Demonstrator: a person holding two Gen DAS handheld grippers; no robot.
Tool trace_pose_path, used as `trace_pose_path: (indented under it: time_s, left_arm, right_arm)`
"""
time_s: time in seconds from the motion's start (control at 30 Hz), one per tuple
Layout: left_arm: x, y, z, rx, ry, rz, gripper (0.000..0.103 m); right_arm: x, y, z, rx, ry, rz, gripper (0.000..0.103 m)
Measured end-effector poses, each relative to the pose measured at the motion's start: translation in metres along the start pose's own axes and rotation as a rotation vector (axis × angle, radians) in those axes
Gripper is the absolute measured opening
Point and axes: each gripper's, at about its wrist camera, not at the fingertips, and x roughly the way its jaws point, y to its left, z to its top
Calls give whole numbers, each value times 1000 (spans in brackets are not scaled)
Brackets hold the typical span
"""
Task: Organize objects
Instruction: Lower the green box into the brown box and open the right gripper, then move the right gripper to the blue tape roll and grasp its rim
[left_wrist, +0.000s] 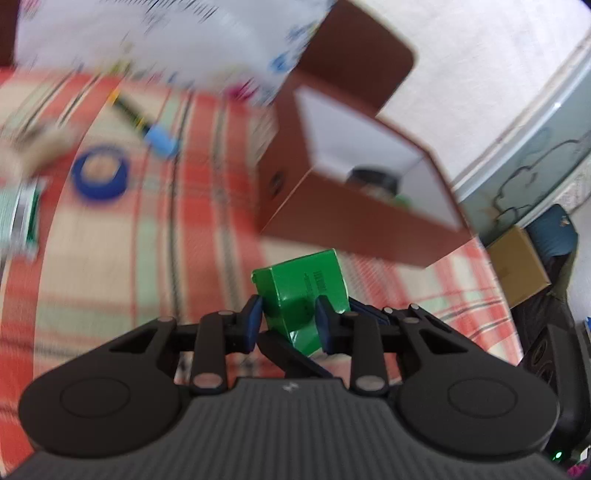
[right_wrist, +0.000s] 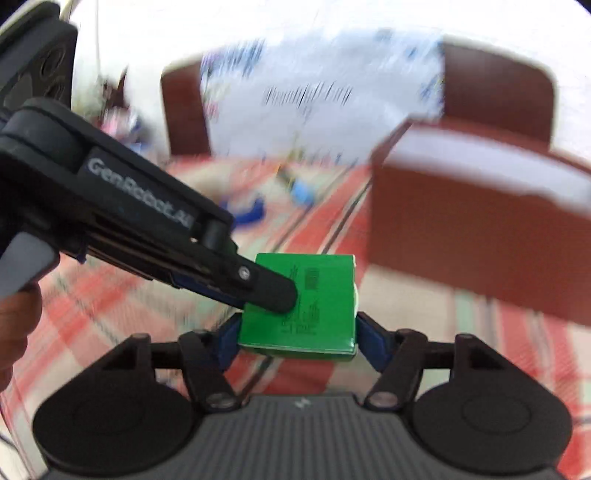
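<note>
Green carton (right_wrist: 306, 302) clamped across its side faces by right gripper (right_wrist: 297, 338), near edge of checked tablecloth (left_wrist: 147, 258). Left gripper (left_wrist: 290, 319) also closed on same carton, one finger (right_wrist: 266, 291) across its printed face. Brown box (left_wrist: 354, 206) just beyond, far right. Judged light, thin-walled, crushable, glossy and somewhat slippery; best held on flat opposing sides, moderate pressure.

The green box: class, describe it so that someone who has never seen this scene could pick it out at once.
Start at the red plaid tablecloth and find the open brown box. Just in front of it, held between both grippers' blue-padded fingers, is the green box. It is the only bright green carton, small, glossy, with black print on one face.
</note>
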Motion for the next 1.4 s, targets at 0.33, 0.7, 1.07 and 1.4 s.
trace_pose_path:
  time_s: [0.33, 0.7, 1.07, 1.4]
  left_arm:
    - [59, -75, 103, 170, -85, -3, 35]
    - [132, -60, 139, 103, -77, 47, 39]
    - [60, -67, 94, 166, -165, 17, 39]
    - [-41, 59, 40, 31, -183, 220, 42]
  right_arm:
    - [0, -84, 96, 30, -181, -175, 65]
    - [70, -145, 113, 146, -39, -139, 76]
    - [-18, -119, 67, 226, -241, -147, 75]
    - [-27, -26, 44, 116, -200, 74, 67]
